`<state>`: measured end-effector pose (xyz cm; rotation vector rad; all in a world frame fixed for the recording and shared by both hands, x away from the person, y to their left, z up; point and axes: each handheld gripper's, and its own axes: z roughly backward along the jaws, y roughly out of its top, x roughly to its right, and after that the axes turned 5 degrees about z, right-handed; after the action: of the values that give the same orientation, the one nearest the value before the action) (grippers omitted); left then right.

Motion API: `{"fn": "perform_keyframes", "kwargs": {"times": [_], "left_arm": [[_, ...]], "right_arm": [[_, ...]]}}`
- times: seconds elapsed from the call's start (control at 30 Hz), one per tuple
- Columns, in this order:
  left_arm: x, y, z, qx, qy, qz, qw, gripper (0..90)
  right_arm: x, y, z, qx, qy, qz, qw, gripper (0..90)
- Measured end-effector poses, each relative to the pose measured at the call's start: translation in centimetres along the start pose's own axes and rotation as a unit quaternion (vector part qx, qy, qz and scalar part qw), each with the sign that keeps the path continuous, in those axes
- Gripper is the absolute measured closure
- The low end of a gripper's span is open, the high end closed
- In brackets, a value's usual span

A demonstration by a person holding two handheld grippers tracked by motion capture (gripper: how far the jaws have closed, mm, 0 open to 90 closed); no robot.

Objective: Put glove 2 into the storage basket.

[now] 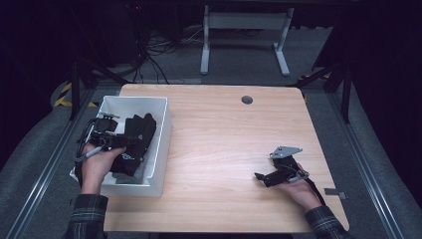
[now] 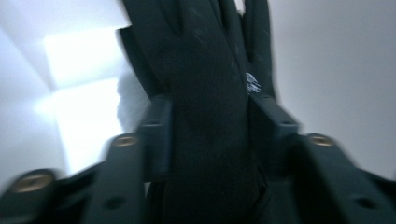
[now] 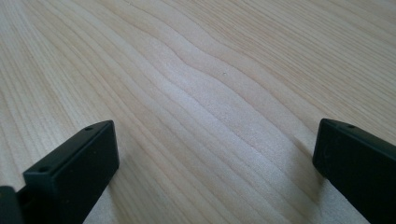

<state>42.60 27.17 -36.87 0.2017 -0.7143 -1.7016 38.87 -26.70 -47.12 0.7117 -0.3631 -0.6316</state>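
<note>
A white bin [image 1: 161, 130] stands at the table's left edge with black gloves [image 1: 141, 129] inside. My left gripper [image 1: 130, 141] reaches into the bin and is shut on a black glove [image 2: 210, 121], which fills the gap between the two jaws in the left gripper view; a small white logo [image 2: 252, 83] shows on the fabric. The bin's white wall [image 2: 327, 70] lies behind it. My right gripper [image 1: 261, 176] rests low over the wooden table [image 1: 224, 134] at the right, near the front edge. Its jaws stand wide apart with bare wood [image 3: 210, 116] between them.
A round grey grommet [image 1: 247, 99] sits in the tabletop near the far edge. Beyond the table, a white desk frame [image 1: 244, 35] and loose cables [image 1: 154, 50] lie on the dark floor. Metal rails [image 1: 368, 164] run along both sides.
</note>
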Motion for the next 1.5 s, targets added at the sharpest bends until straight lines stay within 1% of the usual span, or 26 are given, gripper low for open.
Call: {"fn": "perform_keyframes", "kwargs": {"times": [0.03,0.07,0.1,0.13,0.17,0.2,0.23,0.33,0.37,0.47,0.53,0.63,0.77,0.83,0.87,0.9,0.93,0.97,1.0,1.1,1.13,1.2,1.27,1.33,1.43,1.5], "left_arm": [[0.0,0.1,0.1,0.005,0.001,-0.001,1.0000,42.0],[0.1,0.2,0.2,0.010,0.004,-0.003,0.9999,35.7],[0.2,0.3,0.5,0.014,0.011,-0.007,0.9998,32.0],[0.4,0.5,0.7,0.021,0.014,-0.008,0.9997,29.7],[0.6,0.7,1.1,0.023,0.014,-0.014,0.9995,27.6],[0.8,0.8,1.3,0.028,0.014,-0.015,0.9994,26.7],[1.3,1.0,1.7,0.036,0.012,-0.021,0.9991,26.1],[2.5,1.5,2.4,0.047,0.000,-0.039,0.9981,24.2],[3.2,1.7,2.6,0.049,-0.009,-0.047,0.9976,23.6],[5.0,2.1,3.0,0.057,-0.022,-0.068,0.9958,22.8],[6.2,2.4,3.1,0.064,-0.037,-0.081,0.9940,22.3],[8.1,2.6,3.0,0.066,-0.058,-0.098,0.9912,21.9],[10.6,2.7,2.8,0.071,-0.082,-0.120,0.9869,21.3],[11.9,2.5,2.6,0.075,-0.092,-0.126,0.9849,21.2],[12.9,2.4,2.3,0.076,-0.100,-0.132,0.9832,21.1],[13.5,2.3,2.1,0.075,-0.105,-0.137,0.9822,21.1],[13.5,2.3,2.1,0.075,-0.105,-0.137,0.9822,21.1],[14.2,2.2,1.7,0.074,-0.113,-0.142,0.9806,21.1],[14.7,2.1,1.4,0.073,-0.118,-0.146,0.9795,21.1],[16.3,1.6,0.5,0.069,-0.125,-0.154,0.9776,21.0],[16.8,1.5,0.1,0.068,-0.129,-0.158,0.9765,20.9],[17.6,1.1,-0.5,0.067,-0.132,-0.159,0.9761,20.8],[18.5,0.7,-1.3,0.063,-0.136,-0.166,0.9745,20.6],[19.2,0.3,-1.9,0.059,-0.137,-0.172,0.9738,20.7],[20.4,-0.5,-3.2,0.051,-0.137,-0.187,0.9714,20.6],[20.9,-1.0,-4.1,0.043,-0.136,-0.197,0.9701,20.4]], "right_arm": [[0.0,0.0,0.0,0.000,0.000,0.000,1.0000,0.5],[0.0,0.0,0.0,0.000,0.000,0.001,1.0000,0.5],[0.0,0.0,0.0,0.000,0.000,0.001,1.0000,0.6],[0.0,0.0,0.0,0.000,0.000,0.000,1.0000,0.6],[0.0,0.0,0.0,0.000,-0.001,0.000,1.0000,0.6],[0.0,0.0,0.0,0.000,-0.001,0.000,1.0000,0.6],[0.0,0.0,0.0,0.000,-0.001,0.000,1.0000,0.6],[0.0,0.0,0.0,0.000,0.000,0.000,1.0000,0.6],[0.0,0.0,0.0,0.000,0.000,0.000,1.0000,0.6],[0.0,0.0,0.0,0.000,0.000,0.000,1.0000,0.6],[0.0,0.0,0.0,0.000,0.000,0.000,1.0000,0.6],[0.0,0.0,0.0,0.000,-0.001,0.000,1.0000,0.6],[-0.1,0.0,0.0,-0.001,-0.001,0.000,1.0000,0.6],[-0.1,0.0,0.0,0.000,-0.001,0.000,1.0000,0.6],[-0.1,0.0,0.0,0.000,-0.001,0.000,1.0000,0.6],[-0.1,0.0,0.0,0.000,-0.001,0.000,1.0000,0.6],[-0.1,0.0,0.0,0.000,-0.001,0.000,1.0000,0.6],[-0.1,0.0,0.0,0.000,-0.001,0.000,1.0000,0.6],[-0.1,0.0,0.0,0.001,0.000,0.000,1.0000,0.6],[-0.1,-0.1,0.0,0.001,0.001,0.000,1.0000,0.6],[-0.1,-0.1,0.0,0.001,0.000,0.000,1.0000,0.6],[-0.1,-0.1,0.1,0.001,0.000,0.000,1.0000,0.6],[-0.1,-0.1,0.1,0.001,0.001,0.000,1.0000,0.6],[-0.1,-0.1,0.1,0.000,0.001,0.000,1.0000,0.5],[-0.1,-0.1,0.1,0.000,0.001,0.001,1.0000,0.6],[-0.1,-0.1,0.1,0.000,0.002,0.000,1.0000,0.6]]}}
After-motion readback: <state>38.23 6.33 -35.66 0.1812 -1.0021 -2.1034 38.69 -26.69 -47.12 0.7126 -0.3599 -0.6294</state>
